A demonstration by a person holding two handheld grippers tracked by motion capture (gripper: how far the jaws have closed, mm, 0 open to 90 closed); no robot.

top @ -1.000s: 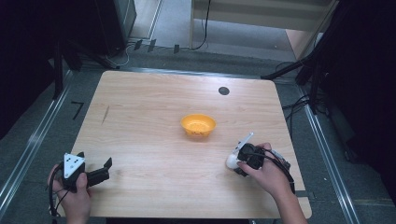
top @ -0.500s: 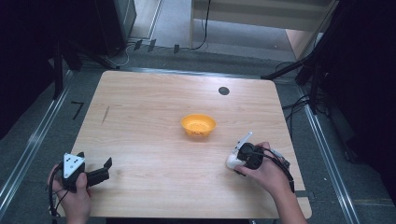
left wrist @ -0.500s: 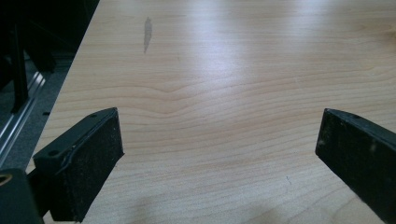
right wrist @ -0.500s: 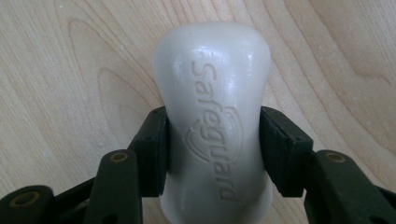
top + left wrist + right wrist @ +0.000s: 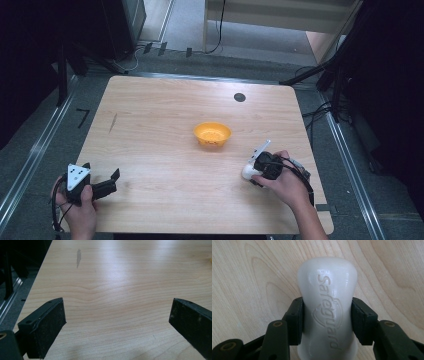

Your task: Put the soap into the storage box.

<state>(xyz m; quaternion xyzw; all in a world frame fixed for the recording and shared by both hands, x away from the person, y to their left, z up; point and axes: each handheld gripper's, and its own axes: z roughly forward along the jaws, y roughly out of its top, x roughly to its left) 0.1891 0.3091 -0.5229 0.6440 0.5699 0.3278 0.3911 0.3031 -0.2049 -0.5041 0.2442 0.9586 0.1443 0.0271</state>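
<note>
High view, landmark: an orange bowl [image 5: 212, 134] stands near the middle of the wooden counter [image 5: 165, 120].
High view, soap: a white bar of soap [image 5: 247, 171] lies on the counter nearer the person than the bowl and to the bowl's right, well apart from it.
High view, right gripper: the right gripper [image 5: 254, 172] sits at the soap, held by the person's right hand [image 5: 285, 182]; its jaws have just been closing with the soap between them.
High view, left gripper: the left gripper [image 5: 114, 180] rests far to the bowl's left, near the counter's near edge, in the person's left hand [image 5: 80, 207]; its jaws stand spread.
High view, other: a small dark round disc [image 5: 239, 97] is set in the counter beyond the bowl, toward the far edge.
Left gripper view, gripper: the left gripper [image 5: 117, 317] is wide, with bare wood between its jaws.
Left gripper view, counter: a grey smudge [image 5: 78, 257] marks the wood farther off.
Right gripper view, gripper: the right gripper [image 5: 327, 320] clamps the soap, one pad [image 5: 298, 321] pressed to each of its long sides.
Right gripper view, soap: the soap [image 5: 327, 310] bears the raised word "Safeguard" and lies on the wood grain.
</note>
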